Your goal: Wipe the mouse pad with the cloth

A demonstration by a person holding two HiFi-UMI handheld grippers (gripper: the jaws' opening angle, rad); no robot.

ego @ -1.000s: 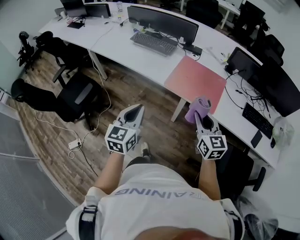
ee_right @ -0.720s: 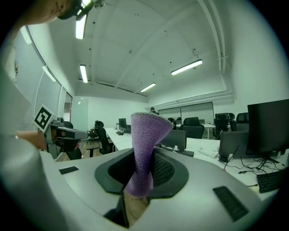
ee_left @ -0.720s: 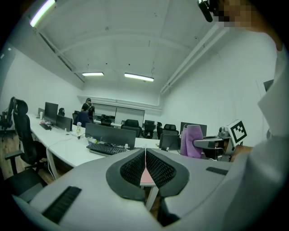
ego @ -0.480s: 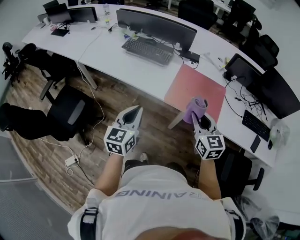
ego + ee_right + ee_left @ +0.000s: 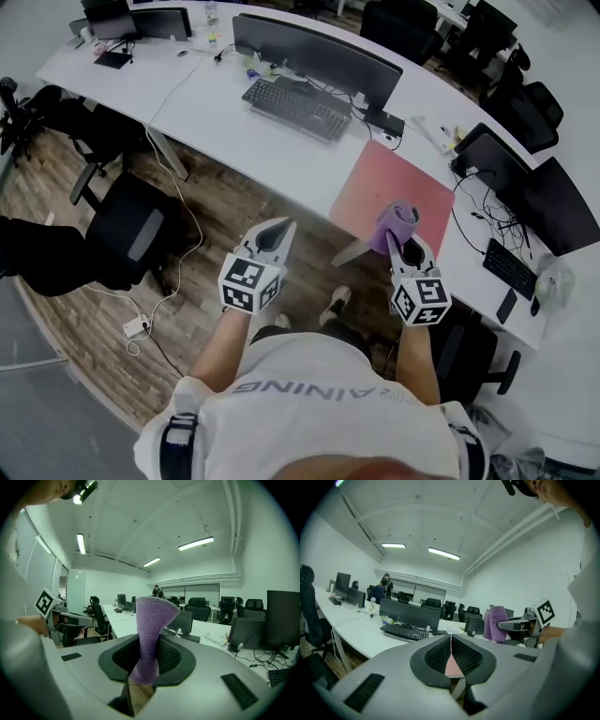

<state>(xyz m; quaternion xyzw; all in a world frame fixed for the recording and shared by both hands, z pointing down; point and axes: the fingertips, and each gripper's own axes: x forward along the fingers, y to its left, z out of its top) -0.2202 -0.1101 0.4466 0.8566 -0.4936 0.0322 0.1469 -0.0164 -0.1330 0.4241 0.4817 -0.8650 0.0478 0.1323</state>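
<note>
Both grippers have drawn nearer the white desk [image 5: 234, 122] since a second ago. The right gripper [image 5: 403, 249] is clamped on a purple cloth [image 5: 397, 219], a fuzzy folded strip pinched at its lower end and flaring wider above the jaws. From the head view it overlaps the near edge of the pink mouse pad [image 5: 389, 178]. That pad lies flat at the desk's front edge, right of the keyboard [image 5: 295, 107]. The left gripper [image 5: 272, 236] has its jaws pressed together with nothing between them.

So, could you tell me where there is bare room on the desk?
The pink mouse pad is bare, as is the white desk between it and the keyboard. Past the pad, cables and a second keyboard crowd it.
</note>
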